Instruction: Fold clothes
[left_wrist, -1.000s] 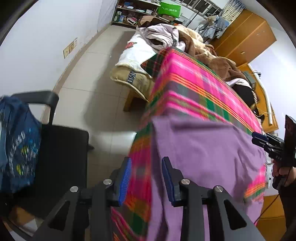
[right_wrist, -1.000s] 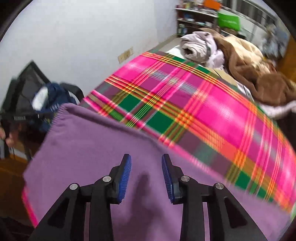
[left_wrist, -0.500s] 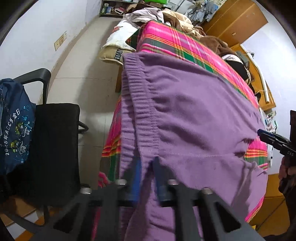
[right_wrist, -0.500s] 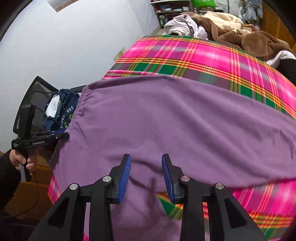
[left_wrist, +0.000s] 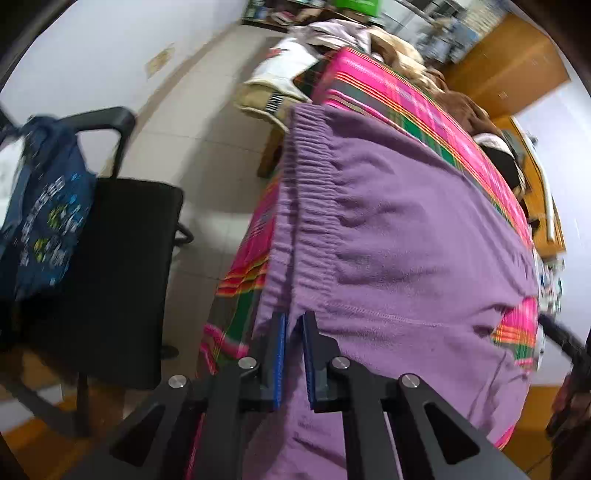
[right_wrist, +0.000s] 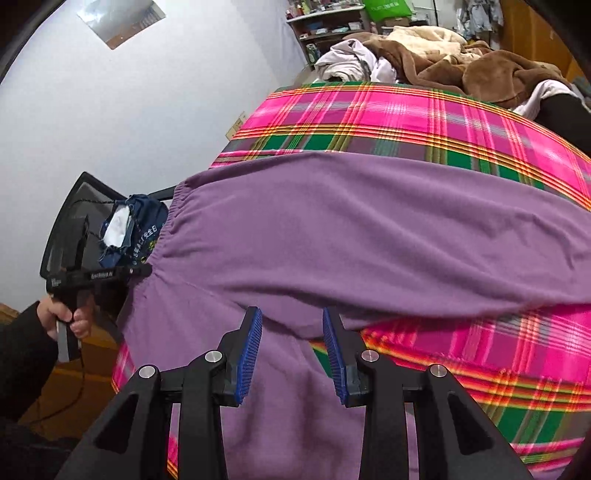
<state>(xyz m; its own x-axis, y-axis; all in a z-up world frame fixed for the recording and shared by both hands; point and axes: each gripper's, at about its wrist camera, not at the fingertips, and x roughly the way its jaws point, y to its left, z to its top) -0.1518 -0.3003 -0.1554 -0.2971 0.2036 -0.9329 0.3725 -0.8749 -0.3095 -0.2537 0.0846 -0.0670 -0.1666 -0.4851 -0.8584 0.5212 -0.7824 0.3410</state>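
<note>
Purple trousers (left_wrist: 399, 236) with a ribbed waistband lie spread on a pink and green plaid blanket (left_wrist: 388, 99). My left gripper (left_wrist: 293, 325) is shut on the waistband corner at the near left edge. In the right wrist view the trousers (right_wrist: 369, 236) stretch across the plaid blanket (right_wrist: 406, 118). My right gripper (right_wrist: 291, 332) is open just above the purple cloth near the crotch, holding nothing. The left gripper (right_wrist: 144, 271) also shows in the right wrist view at the waistband.
A black chair (left_wrist: 122, 258) with a blue garment (left_wrist: 44, 221) on it stands left of the bed. A heap of brown and white clothes (right_wrist: 424, 62) lies at the far end. A wooden wardrobe (left_wrist: 506, 66) is at the back right.
My left gripper went from open above the cloth to shut on the waistband corner. The right gripper moved back toward the near edge of the trousers and stayed open.
</note>
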